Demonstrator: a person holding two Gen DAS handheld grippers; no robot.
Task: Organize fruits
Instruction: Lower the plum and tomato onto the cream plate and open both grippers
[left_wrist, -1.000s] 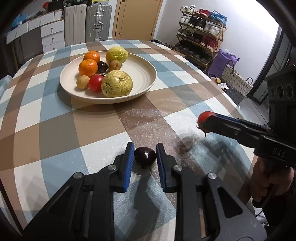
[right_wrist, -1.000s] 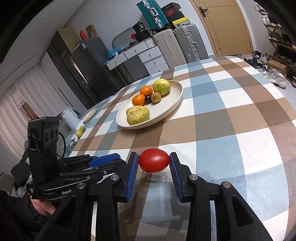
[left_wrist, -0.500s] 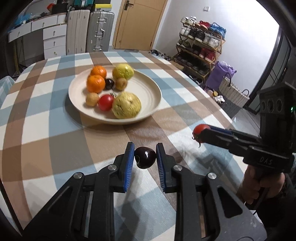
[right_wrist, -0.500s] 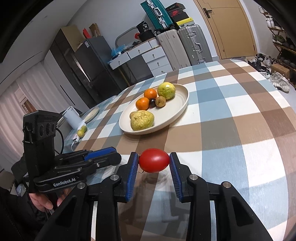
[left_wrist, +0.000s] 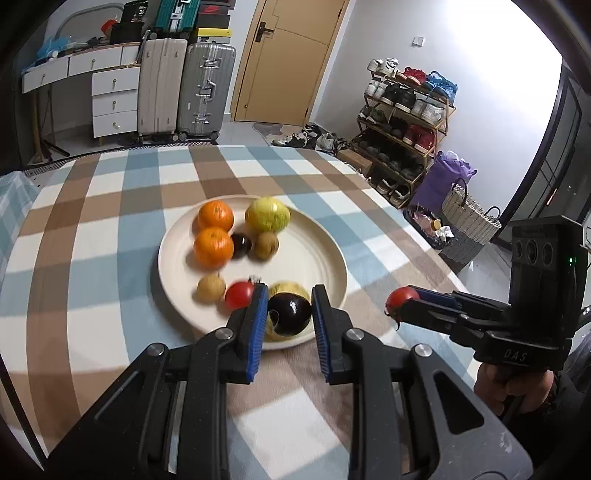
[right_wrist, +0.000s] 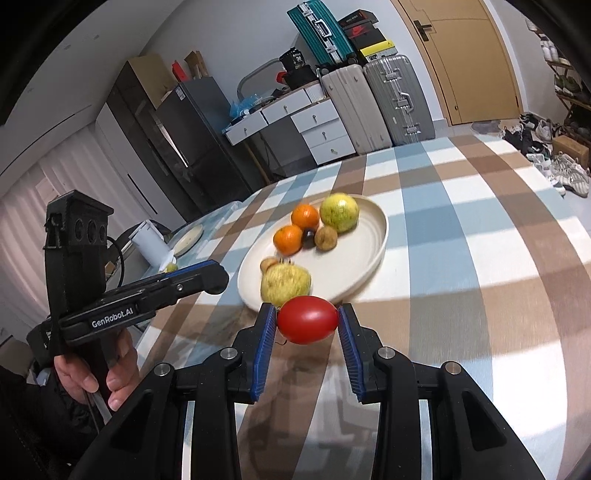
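Your left gripper (left_wrist: 289, 314) is pinching a glossy, dark purple, roundish fruit (left_wrist: 289, 313) between its ribbed blue pads, low in the middle of the left wrist view, right over the near rim of the cream plate (left_wrist: 317, 258). Your right gripper (right_wrist: 307, 320) is clamped on a smooth, shiny red tomato (right_wrist: 307, 319), egg-shaped, with a thin bit of stem dangling under it; that one sits just below centre in the right wrist view, hanging over the checked cloth just short of the plate's edge.

The plate is a wide, shallow, matte round dish and it's already pretty full: two pebbly oranges (left_wrist: 214, 232), a bumpy yellow-green fruit (left_wrist: 267, 215) at the back, a small dark plum-like one (left_wrist: 241, 245), a fuzzy brown kiwi (left_wrist: 264, 245), a small tan round fruit (left_wrist: 211, 288), another red tomato (left_wrist: 239, 294), and a lumpy yellow fruit (right_wrist: 285, 281) at the near rim, mostly hidden behind your left pads. That lumpy one sits between both held fruits and the bare patch of plate to the right.

The tablecloth (left_wrist: 110, 236) is a soft blue, brown and white plaid. In the upper part of the frames you've got hard-shell suitcases (left_wrist: 188, 88), a white drawer unit (left_wrist: 112, 99), a tan door (left_wrist: 284, 59) and a shoe rack (left_wrist: 402, 122) at the right. There's a woven basket (left_wrist: 467, 218) beside it.
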